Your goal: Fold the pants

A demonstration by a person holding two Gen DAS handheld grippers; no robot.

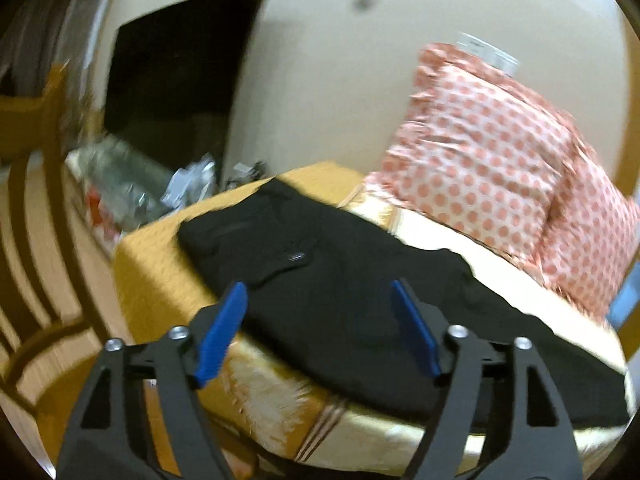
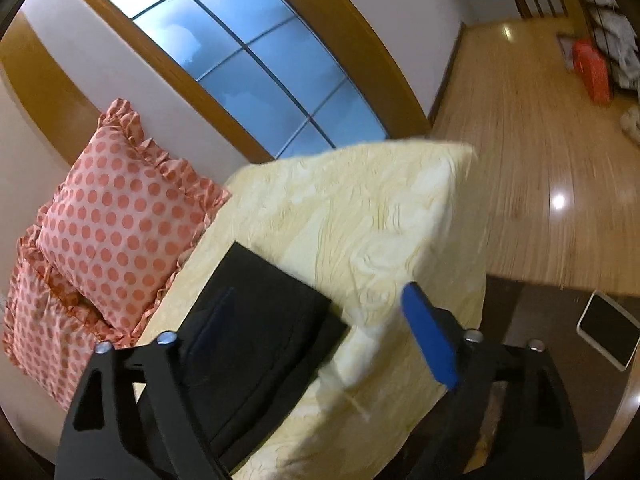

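Note:
Black pants (image 1: 340, 280) lie spread on a yellow bedcover (image 1: 152, 272). In the right wrist view the pants (image 2: 260, 332) look folded into a flat rectangle on the pale yellow cover (image 2: 360, 220). My left gripper (image 1: 320, 320) is open and empty, its blue pads (image 1: 222, 332) hovering over the near edge of the pants. My right gripper (image 2: 316, 320) is open and empty above the pants; only its right blue pad (image 2: 430, 336) shows clearly, the left one is dark against the cloth.
Two pink polka-dot pillows (image 1: 500, 168) (image 2: 116, 216) lean against the wall at the bed's head. A wooden chair (image 1: 36, 240) and floor clutter (image 1: 132, 184) lie left of the bed. A window (image 2: 248, 56), wooden floor (image 2: 540, 160) and a tablet (image 2: 608, 328) lie right.

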